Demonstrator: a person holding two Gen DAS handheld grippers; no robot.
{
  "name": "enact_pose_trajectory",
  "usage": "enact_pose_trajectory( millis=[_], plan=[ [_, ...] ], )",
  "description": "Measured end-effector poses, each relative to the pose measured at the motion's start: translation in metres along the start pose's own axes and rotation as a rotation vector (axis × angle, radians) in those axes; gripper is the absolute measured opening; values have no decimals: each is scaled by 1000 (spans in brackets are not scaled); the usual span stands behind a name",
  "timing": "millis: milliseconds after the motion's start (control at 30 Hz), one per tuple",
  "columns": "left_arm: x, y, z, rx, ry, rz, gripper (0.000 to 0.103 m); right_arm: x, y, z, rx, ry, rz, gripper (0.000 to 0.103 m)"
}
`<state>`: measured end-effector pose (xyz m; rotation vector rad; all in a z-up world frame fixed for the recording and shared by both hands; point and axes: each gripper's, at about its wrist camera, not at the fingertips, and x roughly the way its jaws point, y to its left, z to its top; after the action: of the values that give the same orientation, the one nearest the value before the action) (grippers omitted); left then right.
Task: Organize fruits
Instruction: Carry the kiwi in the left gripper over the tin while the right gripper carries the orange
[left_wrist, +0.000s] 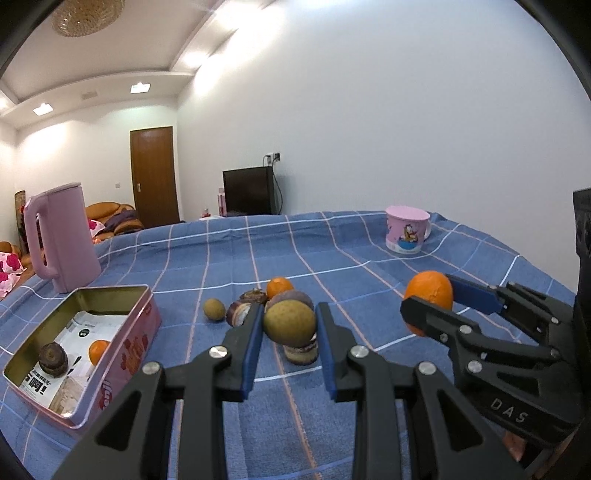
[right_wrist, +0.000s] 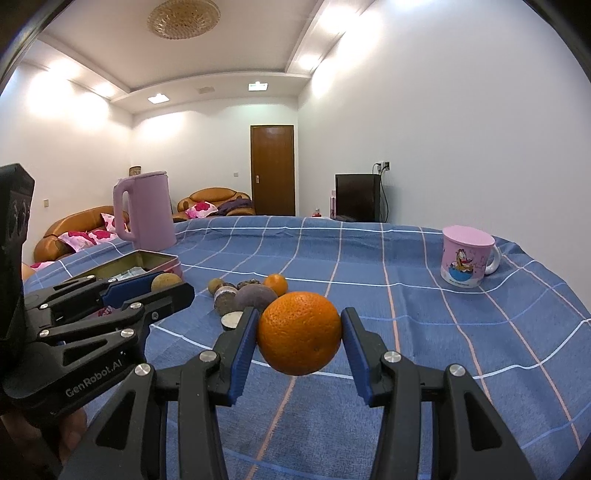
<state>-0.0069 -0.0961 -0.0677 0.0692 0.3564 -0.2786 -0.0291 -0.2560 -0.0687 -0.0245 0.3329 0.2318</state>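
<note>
Centre frame, both views — left gripper (left_wrist: 289, 323) jaws clamp a brown fruit (left_wrist: 289, 320); right gripper (right_wrist: 299, 332) jaws grip an orange (right_wrist: 299, 332), tin (left_wrist: 122, 343) lower left.

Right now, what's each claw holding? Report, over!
Left gripper shut on yellow-green fruit. Right gripper shut on orange. Both lifted off cloth. Pink tin open, path clear.

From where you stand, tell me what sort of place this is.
Most likely a home living room. A table under a blue checked cloth stands in front, an orange-brown sofa with floral cushions sits against the far wall, and a wooden door is beside it.
</note>
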Motion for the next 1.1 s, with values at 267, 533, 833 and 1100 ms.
enact_pose_trajectory(
  millis=[267, 533, 833, 1100],
  plan=[
    [-4, -1, -1, 6, -27, 3, 30, -6, 1, -1, -11, -28, 10, 48],
    [-9, 8, 3, -21, -34, 16, 30, -5, 0, 2, -4, -22, 30, 48],
    [-14, 23, 9, -34, -34, 56, 30, -1, 5, 12, -11, -9, 30, 48],
    [-21, 52, 18, -50, -20, 156, 30, 9, 30, 45, -14, -10, 123, 48]
  ],
)
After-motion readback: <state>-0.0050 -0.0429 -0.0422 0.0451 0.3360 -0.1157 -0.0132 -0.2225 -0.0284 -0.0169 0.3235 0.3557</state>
